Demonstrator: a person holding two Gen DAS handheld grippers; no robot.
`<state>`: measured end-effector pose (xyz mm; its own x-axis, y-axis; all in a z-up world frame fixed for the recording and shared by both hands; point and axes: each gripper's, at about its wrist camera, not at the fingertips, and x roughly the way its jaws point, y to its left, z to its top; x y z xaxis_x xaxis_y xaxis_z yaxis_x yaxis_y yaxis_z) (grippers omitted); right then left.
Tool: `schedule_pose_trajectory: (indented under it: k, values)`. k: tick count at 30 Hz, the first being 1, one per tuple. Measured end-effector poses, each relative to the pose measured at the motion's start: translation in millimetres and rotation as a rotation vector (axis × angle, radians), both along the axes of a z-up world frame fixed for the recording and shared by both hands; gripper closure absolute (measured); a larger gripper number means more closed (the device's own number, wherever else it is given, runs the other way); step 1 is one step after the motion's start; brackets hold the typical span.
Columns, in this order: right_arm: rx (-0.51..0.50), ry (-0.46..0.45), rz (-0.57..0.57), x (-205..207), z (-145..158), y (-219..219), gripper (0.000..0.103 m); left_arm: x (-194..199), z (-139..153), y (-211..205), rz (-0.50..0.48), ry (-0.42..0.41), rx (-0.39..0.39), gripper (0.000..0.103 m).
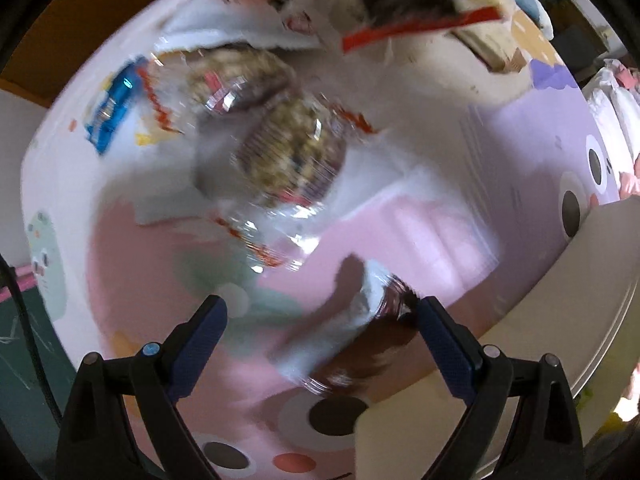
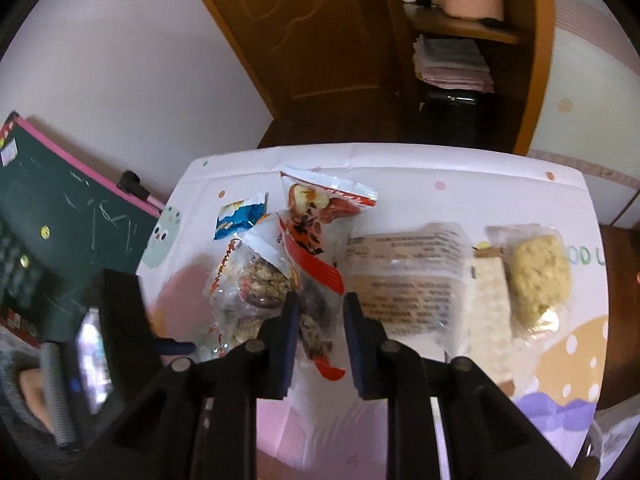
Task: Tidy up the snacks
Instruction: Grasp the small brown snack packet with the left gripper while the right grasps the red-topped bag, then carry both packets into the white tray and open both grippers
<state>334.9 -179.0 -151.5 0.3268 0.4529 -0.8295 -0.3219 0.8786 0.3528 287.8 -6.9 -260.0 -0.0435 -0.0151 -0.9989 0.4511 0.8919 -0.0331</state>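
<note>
Left wrist view is smeared by motion, so most packets read only as shapes. Nearest, the left gripper (image 1: 322, 312) stands spread wide, with nothing between its pads; a clear wrapper with something dark brown (image 1: 362, 354) lies just beside the inner face of its right-hand finger, and whether the two touch is lost in the blur. Beyond it, on the pastel cartoon mat (image 1: 440, 232), sits a transparent bag of grainy brown clusters (image 1: 294, 152), then a small blue packet (image 1: 114, 110) off to the left, and a white-and-red packet (image 1: 240, 4) cut off by the top edge. A pale flat board (image 1: 560, 280) crosses the lower right corner; what it is cannot be told.

From the right wrist camera, the right gripper (image 2: 320, 312) is narrowed around a red-trimmed clear packet of dark pieces (image 2: 316, 320), whose lower end hangs between the fingers; actual contact on both pads is hard to confirm. Left of it lies the bag of clusters (image 2: 260, 280), behind it a white packet with fruit pictures (image 2: 316, 204), and the blue packet (image 2: 240, 220). To the right lie a clear printed wrapper (image 2: 404, 276) and a pale yellow crumbly cake in clear film (image 2: 536, 272).
</note>
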Motion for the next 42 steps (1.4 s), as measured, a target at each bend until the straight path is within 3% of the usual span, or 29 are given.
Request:
schedule_pose_trajectory:
  k: [3, 9, 11, 14, 15, 16, 22, 26, 31, 36, 42]
  values:
    - [0.009, 0.001, -0.02, -4, 5, -9, 0.081, -2, -11, -3, 0.008, 0.059, 0.011, 0.007]
    - [0.018, 0.021, -0.03, -11, 3, -17, 0.081, -8, -10, -18, -0.006, 0.057, 0.059, 0.01]
    - [0.012, 0.026, -0.027, -14, 0, -18, 0.081, -9, -7, -18, -0.001, 0.055, 0.058, 0.017]
    - [0.016, 0.032, -0.028, -18, -2, -17, 0.081, -12, 3, -18, 0.01, 0.051, 0.052, 0.043]
    - [0.016, 0.033, -0.029, -19, -2, -17, 0.081, -13, 6, -18, 0.013, 0.047, 0.047, 0.061]
    - [0.015, 0.032, -0.03, -20, -2, -17, 0.081, -14, 10, -17, 0.02, 0.052, 0.036, 0.071]
    - [0.017, 0.023, -0.027, -29, 1, -15, 0.081, -13, 27, 0, 0.078, -0.004, 0.031, 0.077]
    - [0.021, -0.006, -0.029, -40, 15, -17, 0.081, -7, 63, 30, 0.204, -0.083, -0.053, 0.078]
    - [0.052, -0.071, -0.035, -62, 53, -26, 0.081, -22, 143, 51, 0.289, -0.249, -0.138, 0.078]
    - [0.06, -0.169, -0.02, -105, 106, -35, 0.081, -58, 225, 41, 0.296, -0.424, -0.202, 0.078]
    - [0.048, -0.275, -0.014, -173, 161, -46, 0.081, -122, 293, 27, 0.248, -0.59, -0.244, 0.078]
